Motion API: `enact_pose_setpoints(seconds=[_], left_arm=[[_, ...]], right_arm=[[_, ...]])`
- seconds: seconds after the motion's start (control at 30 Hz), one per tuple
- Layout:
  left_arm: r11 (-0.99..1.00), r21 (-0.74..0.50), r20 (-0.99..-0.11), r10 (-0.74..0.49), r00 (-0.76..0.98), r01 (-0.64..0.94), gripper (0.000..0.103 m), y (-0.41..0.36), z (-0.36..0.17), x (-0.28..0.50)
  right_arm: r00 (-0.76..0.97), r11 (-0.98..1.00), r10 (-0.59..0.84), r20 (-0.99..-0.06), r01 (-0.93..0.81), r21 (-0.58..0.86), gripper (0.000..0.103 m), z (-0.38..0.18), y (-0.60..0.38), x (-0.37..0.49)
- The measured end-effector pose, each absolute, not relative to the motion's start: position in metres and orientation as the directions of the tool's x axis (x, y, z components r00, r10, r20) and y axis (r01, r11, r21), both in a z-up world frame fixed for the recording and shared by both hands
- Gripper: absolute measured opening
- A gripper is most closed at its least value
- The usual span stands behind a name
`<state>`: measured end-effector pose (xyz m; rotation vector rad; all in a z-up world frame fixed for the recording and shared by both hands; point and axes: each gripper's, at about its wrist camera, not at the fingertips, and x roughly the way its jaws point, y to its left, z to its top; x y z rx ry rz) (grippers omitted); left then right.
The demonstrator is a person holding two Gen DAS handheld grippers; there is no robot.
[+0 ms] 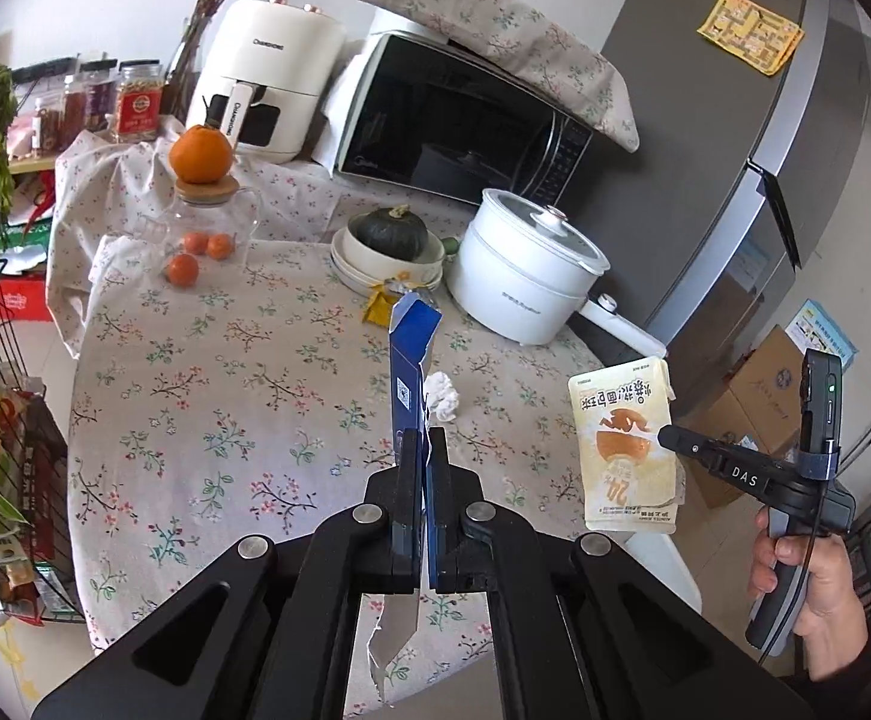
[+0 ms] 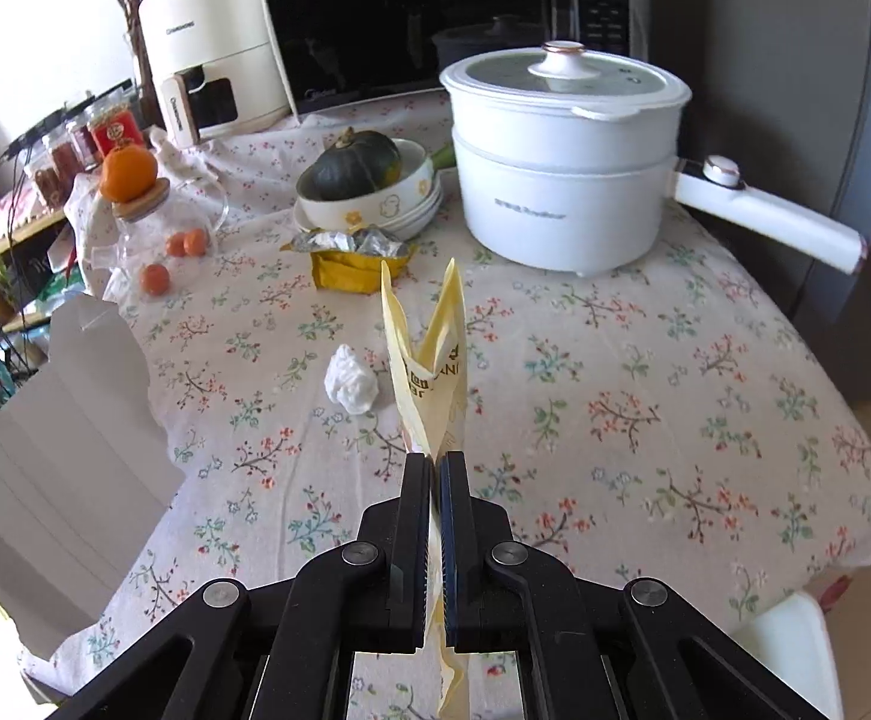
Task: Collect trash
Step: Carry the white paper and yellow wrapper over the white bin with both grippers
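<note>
My left gripper (image 1: 425, 441) is shut on a torn blue carton (image 1: 408, 360) that stands up between its fingers above the floral tablecloth (image 1: 225, 396). My right gripper (image 2: 435, 461) is shut on a pale yellow snack pouch (image 2: 429, 360); the left wrist view shows the same pouch (image 1: 624, 444) hanging at the right from the right gripper (image 1: 672, 439), held by a hand (image 1: 819, 594). A crumpled white tissue (image 2: 348, 383) lies on the cloth left of the pouch. A yellow foil wrapper (image 2: 354, 261) lies in front of the bowls.
A white electric pot (image 2: 561, 162) with a long handle stands at the back right. Stacked bowls (image 2: 399, 204) hold a dark green squash. A glass jar (image 2: 153, 222) with an orange on its lid stands left. Microwave, air fryer and fridge (image 1: 735, 138) line the back. A white paper bag (image 2: 57, 444) stands at the table's left edge.
</note>
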<state>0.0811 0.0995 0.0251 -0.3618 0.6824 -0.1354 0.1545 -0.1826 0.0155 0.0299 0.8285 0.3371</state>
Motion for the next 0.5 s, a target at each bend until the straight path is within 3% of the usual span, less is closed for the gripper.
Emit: enact_pose_setpoints(seconds=[0.5], left_arm=[[0.874,-0.379,-0.594,-0.481,0.645,0.304,0.0,-0.057,0.027,0.097]], right_arm=[[0.616,0.977,0.209,-0.76,-0.102,0.186,0.0,0.013,-0.299,0.108]])
